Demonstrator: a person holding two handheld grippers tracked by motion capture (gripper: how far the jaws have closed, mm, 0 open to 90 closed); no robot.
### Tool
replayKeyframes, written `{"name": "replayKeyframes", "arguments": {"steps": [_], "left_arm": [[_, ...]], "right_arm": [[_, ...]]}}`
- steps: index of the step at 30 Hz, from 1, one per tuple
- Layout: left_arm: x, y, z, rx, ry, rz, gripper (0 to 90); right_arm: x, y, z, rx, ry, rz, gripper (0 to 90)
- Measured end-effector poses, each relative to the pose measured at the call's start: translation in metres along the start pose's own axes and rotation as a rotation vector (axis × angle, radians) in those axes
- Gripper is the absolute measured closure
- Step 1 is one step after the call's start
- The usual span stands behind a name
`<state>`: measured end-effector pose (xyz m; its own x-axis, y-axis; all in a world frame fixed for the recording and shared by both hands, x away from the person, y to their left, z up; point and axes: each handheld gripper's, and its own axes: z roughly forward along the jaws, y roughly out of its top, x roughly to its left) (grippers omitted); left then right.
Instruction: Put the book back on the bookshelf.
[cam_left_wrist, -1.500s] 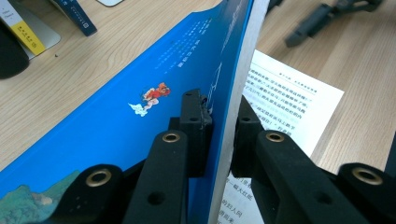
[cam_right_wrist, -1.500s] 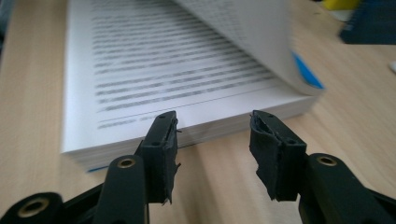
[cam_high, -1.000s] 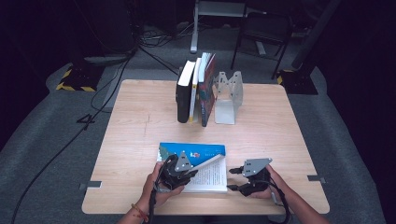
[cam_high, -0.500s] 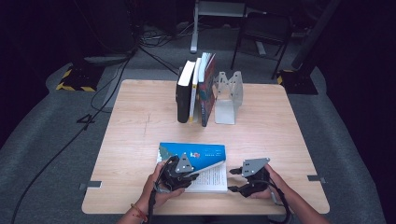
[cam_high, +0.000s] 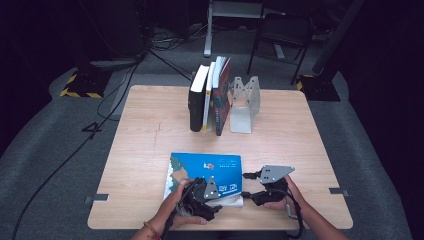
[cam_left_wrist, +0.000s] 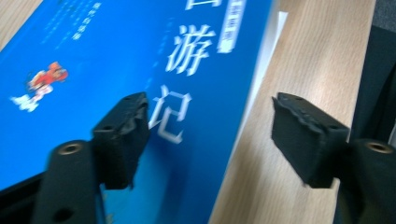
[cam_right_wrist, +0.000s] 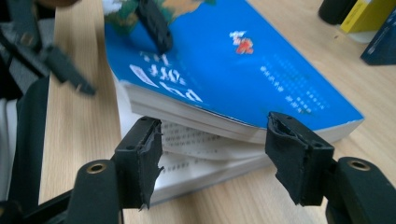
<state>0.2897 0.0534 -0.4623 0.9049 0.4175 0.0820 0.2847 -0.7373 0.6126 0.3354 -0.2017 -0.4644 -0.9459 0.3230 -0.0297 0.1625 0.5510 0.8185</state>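
Blue-covered and thick, a paperback book with white Chinese lettering (cam_high: 207, 170) lies flat near the front edge of the tabletop (cam_high: 150, 125), roughly midway between its left and right corners. Its cover and upper pages are seen lifted a little at the fore-edge in the right gripper view, where a gap opens above the lower block of printed pages (cam_right_wrist: 205, 140). The work in hand is judged to be at an early stage: the book is not yet raised from the tabletop, and carrying it to the row of books at the back appears still to be done.

The left gripper (cam_high: 207, 192) is held over the near part of the cover; its jaws have just been opening and now stand spread, one above the blue cover and one past the book's edge over bare wood, with nothing pinched between them. The right gripper (cam_high: 252, 190) is held level just beside the book's right side, its jaws spread and aimed at the page edges, touching nothing that can be made out.

Near the back edge a row of upright books is stood: a black-spined book (cam_high: 197, 100), a thin yellow-edged one (cam_high: 210, 97) and a dark red-covered one (cam_high: 223, 95), the last leaning toward a bent grey metal bookend (cam_high: 245, 105) just beside it. Bare wood lies between the blue book and this row, so nothing is seen standing in the way. The loose, fanned pages are judged the likeliest trouble for a clean grip.
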Motion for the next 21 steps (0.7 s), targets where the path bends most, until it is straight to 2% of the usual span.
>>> {"name": "replayKeyframes", "arguments": {"steps": [3, 4, 5, 6, 8, 10, 14, 15, 17, 18, 19, 21], "left_arm": [[-0.007, 0.006, 0.005, 0.013, 0.035, 0.017, 21.7], [-0.009, 0.007, 0.005, 0.014, 0.055, 0.018, 23.5], [-0.009, 0.008, 0.006, 0.002, 0.072, 0.004, 26.0], [-0.009, 0.008, 0.006, 0.002, 0.072, 0.004, 30.8], [-0.005, 0.009, 0.006, -0.018, 0.057, -0.035, 31.2], [-0.005, 0.01, 0.007, -0.03, 0.073, -0.043, 34.1], [-0.003, 0.013, 0.01, -0.048, 0.113, -0.077, 46.9], [-0.004, 0.015, 0.011, -0.047, 0.131, -0.076, 49.5], [-0.004, 0.016, 0.011, -0.049, 0.138, -0.078, 55.5], [-0.004, 0.016, 0.01, -0.066, 0.15, -0.063, 55.5], [-0.004, 0.016, 0.007, -0.086, 0.154, -0.063, 65.8], [-0.002, 0.017, 0.0, -0.127, 0.189, -0.06, 75.9]], "right_arm": [[0.0, 0.004, 0.0, -0.034, -0.016, 0.01, 38.1], [0.0, 0.006, 0.0, -0.037, -0.02, 0.008, 38.2], [0.0, 0.008, 0.0, -0.04, -0.026, 0.004, 38.2], [0.0, 0.009, 0.001, -0.044, -0.032, 0.001, 38.2], [0.0, 0.011, 0.001, -0.039, -0.034, -0.002, 38.0], [0.0, 0.013, 0.0, -0.035, -0.041, -0.01, 37.7], [0.0, 0.016, 0.001, -0.034, -0.041, -0.012, 38.0], [-0.001, 0.016, 0.001, -0.036, -0.038, -0.006, 37.9], [-0.001, 0.015, 0.002, -0.036, -0.039, -0.004, 37.9], [-0.002, 0.016, 0.002, -0.041, -0.041, 0.001, 38.0], [-0.002, 0.016, 0.002, -0.042, -0.055, -0.002, 39.9], [-0.003, 0.016, 0.0, -0.056, -0.067, 0.001, 40.2]]}}
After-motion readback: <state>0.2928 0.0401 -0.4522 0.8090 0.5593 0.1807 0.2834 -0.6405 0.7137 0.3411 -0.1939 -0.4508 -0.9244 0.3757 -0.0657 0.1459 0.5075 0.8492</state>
